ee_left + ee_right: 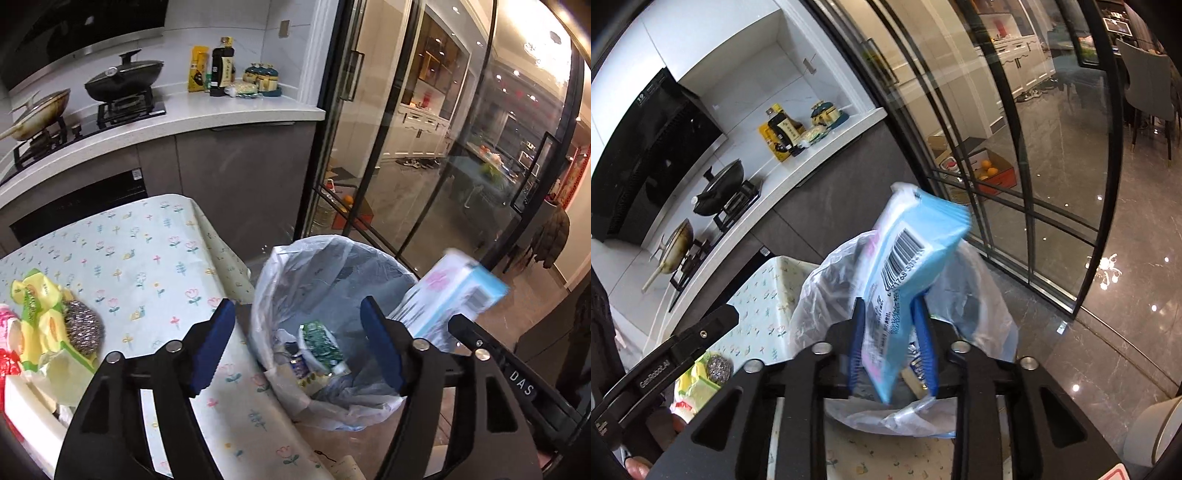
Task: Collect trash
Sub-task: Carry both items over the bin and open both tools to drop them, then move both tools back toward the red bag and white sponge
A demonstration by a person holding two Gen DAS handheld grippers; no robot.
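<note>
You are holding the blue wet-wipe packet (905, 280) over the bag-lined trash bin (280, 280), your right gripper (892, 350) squeezing its lower end between both fingers. Your left gripper (299, 347) is hovering above the bin, fingers spread apart and holding nothing. Wrappers (37, 317) and a steel scourer (82, 328) are lying on the floral tablecloth (147, 258) beside the bin.

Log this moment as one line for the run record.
phase: disposal | right claw: shut on blue packet, above lined bin | left claw: open, holding nothing | table: wrappers, steel scourer
</note>
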